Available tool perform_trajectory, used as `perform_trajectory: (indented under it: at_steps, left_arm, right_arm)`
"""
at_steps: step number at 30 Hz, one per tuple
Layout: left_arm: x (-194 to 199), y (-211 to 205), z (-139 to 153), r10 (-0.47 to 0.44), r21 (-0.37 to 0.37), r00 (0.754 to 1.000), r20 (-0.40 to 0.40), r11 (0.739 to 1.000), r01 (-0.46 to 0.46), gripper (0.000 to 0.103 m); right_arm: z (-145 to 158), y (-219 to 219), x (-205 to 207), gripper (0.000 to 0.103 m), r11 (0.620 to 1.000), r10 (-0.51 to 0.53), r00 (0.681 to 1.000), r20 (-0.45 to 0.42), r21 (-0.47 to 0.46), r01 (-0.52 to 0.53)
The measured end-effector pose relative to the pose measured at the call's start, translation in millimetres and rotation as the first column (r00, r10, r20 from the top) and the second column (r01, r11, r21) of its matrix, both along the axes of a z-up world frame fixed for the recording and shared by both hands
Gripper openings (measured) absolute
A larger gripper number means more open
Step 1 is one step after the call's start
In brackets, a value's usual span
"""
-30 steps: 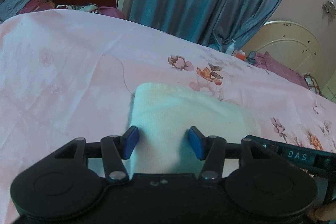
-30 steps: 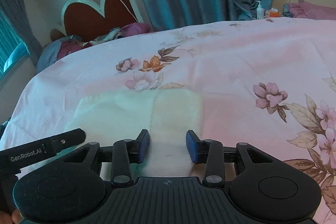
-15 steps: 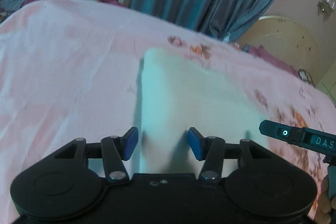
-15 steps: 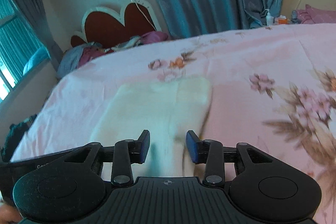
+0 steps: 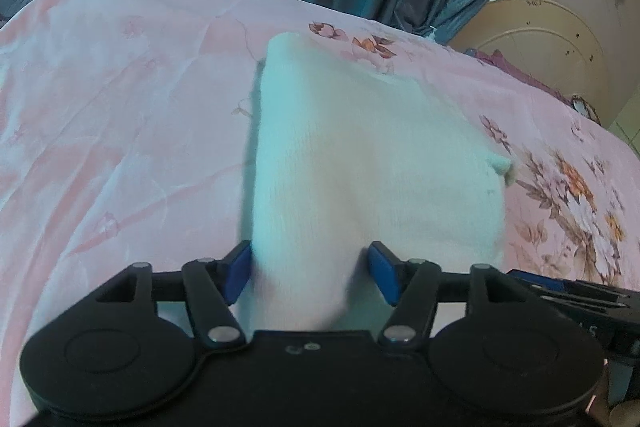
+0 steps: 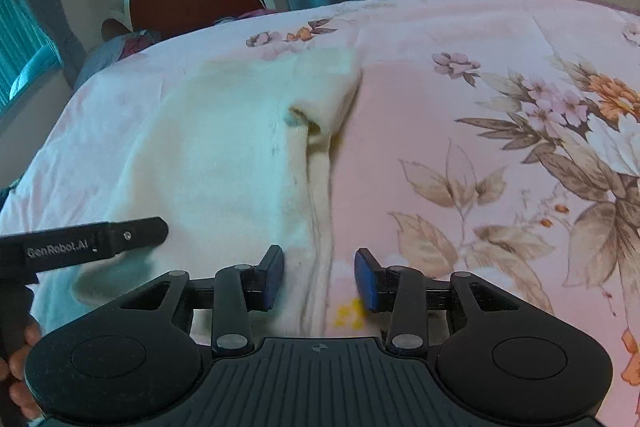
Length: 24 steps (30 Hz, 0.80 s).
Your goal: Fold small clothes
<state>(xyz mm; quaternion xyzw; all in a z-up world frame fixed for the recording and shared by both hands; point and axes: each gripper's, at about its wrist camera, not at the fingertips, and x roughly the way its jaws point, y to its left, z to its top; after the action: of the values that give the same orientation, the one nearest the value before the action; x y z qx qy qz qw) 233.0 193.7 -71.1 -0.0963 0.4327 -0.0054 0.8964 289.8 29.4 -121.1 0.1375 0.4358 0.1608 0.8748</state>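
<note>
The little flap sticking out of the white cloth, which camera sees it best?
The right wrist view: there the flap sits mid-picture on the white cloth, showing its curled edge and the fold beneath. In the left wrist view it is only a small tab at the cloth's right edge.

Each tool, the left tool (image 5: pixel 310 269) and the right tool (image 6: pixel 319 277), is showing a matte black body with two round discs, silver pivot screws and blue fingertip pads (image 6: pixel 365 279). The right view is showing a black bar (image 6: pixel 84 241) (lettered "GenRobot.AI").
</note>
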Motion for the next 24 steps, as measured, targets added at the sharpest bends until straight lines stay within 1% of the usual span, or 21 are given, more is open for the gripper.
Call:
perform_trajectory:
  at_steps: [2, 4, 5, 7, 8, 10, 13, 17, 24]
  left_arm:
    - [-2, -1, 0, -0.013, 0.012, 1.000, -0.006, 1.000, 0.013, 0.072]
    - [-4, -3, -1, -0.030, 0.022, 0.999, -0.011, 0.999, 0.030, 0.083]
    - [-4, -4, -2, -0.036, 0.030, 0.999, -0.014, 0.999, 0.036, 0.087]
    - [-5, -5, -4, -0.046, 0.045, 0.999, -0.025, 0.998, 0.047, 0.100]
    - [-5, -6, -6, -0.048, 0.053, 0.998, -0.034, 0.997, 0.050, 0.103]
    - [-5, -7, -8, -0.054, 0.068, 0.998, -0.043, 0.996, 0.057, 0.103]
    - [-5, -6, -8, -0.053, 0.064, 0.998, -0.044, 0.996, 0.056, 0.103]
    - [-4, -7, -7, -0.022, 0.071, 0.998, -0.063, 0.997, 0.026, 0.103]
    - [-5, -9, -5, 0.054, 0.059, 0.993, -0.108, 0.997, -0.048, 0.103]
  right_arm:
    - [1, 1, -2, 0.039, 1.000, -0.006, 1.000, -0.004, -0.009, 0.006]
    - [1, 4, -5, 0.039, 1.000, -0.002, 1.000, 0.000, -0.028, 0.002]
    - [0, 5, -7, 0.039, 0.999, 0.000, 1.000, 0.007, -0.039, 0.000]
    - [-2, 6, -10, 0.039, 0.999, -0.007, 1.000, 0.013, -0.047, 0.007]
    - [-1, 7, -11, 0.039, 0.999, -0.008, 1.000, 0.014, -0.052, 0.009]
    - [-2, 8, -10, 0.039, 0.998, -0.010, 1.000, 0.013, -0.056, 0.011]
    - [-2, 8, -11, 0.039, 0.998, -0.017, 1.000, 0.013, -0.058, 0.017]
    - [-2, 8, -12, 0.039, 0.998, -0.018, 1.000, 0.016, -0.059, 0.019]
    - [-2, 6, -13, 0.040, 0.999, -0.023, 1.000, 0.017, -0.043, 0.023]
